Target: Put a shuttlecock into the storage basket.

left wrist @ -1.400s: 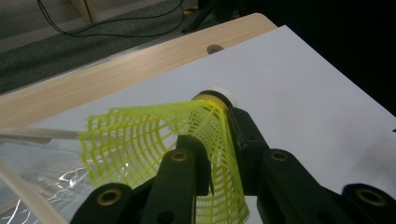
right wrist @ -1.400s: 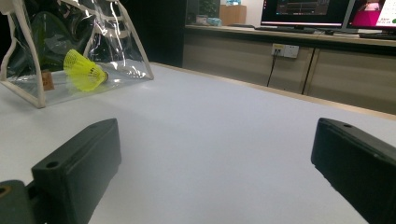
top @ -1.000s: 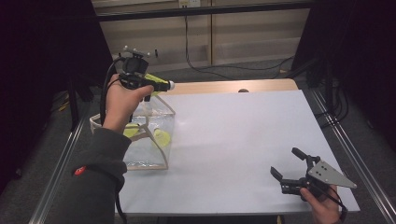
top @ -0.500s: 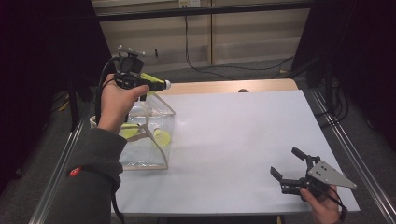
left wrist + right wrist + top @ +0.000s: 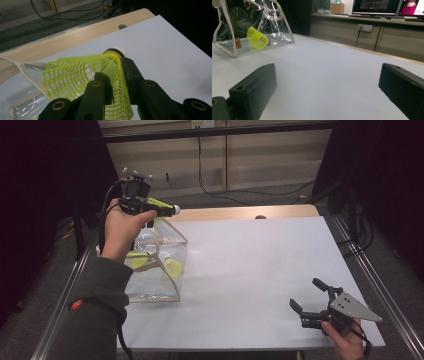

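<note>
- Above the clear bag at the bench left edge: left claw clamped on a yellow shuttlecock, held aloft.
- Inside the bag: more shuttlecocks, lying flat.
- Near the bench's front right corner: right claw spread apart, empty, resting low.
- Judged midway: one shuttlecock in transit, direction unclear.

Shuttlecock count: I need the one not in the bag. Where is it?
The shuttlecock is clamped in the left gripper, held in the air above the clear bag at the table's left side in the high view.
</note>
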The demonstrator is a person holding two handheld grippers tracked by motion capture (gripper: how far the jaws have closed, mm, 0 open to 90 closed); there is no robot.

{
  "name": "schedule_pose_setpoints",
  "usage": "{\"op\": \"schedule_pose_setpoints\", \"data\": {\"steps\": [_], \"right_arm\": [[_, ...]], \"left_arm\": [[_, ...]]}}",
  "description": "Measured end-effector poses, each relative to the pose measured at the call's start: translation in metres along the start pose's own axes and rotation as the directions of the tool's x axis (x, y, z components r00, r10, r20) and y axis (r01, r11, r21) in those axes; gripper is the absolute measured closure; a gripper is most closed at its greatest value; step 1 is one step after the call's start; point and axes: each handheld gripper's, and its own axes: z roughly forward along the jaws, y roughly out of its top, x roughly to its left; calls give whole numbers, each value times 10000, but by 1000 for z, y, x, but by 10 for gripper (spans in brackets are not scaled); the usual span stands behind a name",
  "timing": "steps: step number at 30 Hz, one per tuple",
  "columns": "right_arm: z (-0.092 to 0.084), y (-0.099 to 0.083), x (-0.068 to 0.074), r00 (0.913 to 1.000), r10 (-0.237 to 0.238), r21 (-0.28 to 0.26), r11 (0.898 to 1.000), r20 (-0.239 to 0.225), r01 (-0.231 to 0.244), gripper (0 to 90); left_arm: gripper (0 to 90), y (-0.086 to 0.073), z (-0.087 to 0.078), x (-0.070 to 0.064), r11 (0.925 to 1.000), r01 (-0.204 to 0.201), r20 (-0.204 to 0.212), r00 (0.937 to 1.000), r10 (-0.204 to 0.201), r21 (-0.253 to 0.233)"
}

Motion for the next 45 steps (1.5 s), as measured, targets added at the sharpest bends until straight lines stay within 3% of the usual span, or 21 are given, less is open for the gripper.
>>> {"op": "schedule_pose_setpoints", "data": {"steps": [45], "right_arm": [[0, 0, 0, 10000, -38, -21, 10000, -34, 38, 14]], "left_arm": [[807, -14, -21, 25, 9994, 332, -519, 9981, -335, -70]]}}
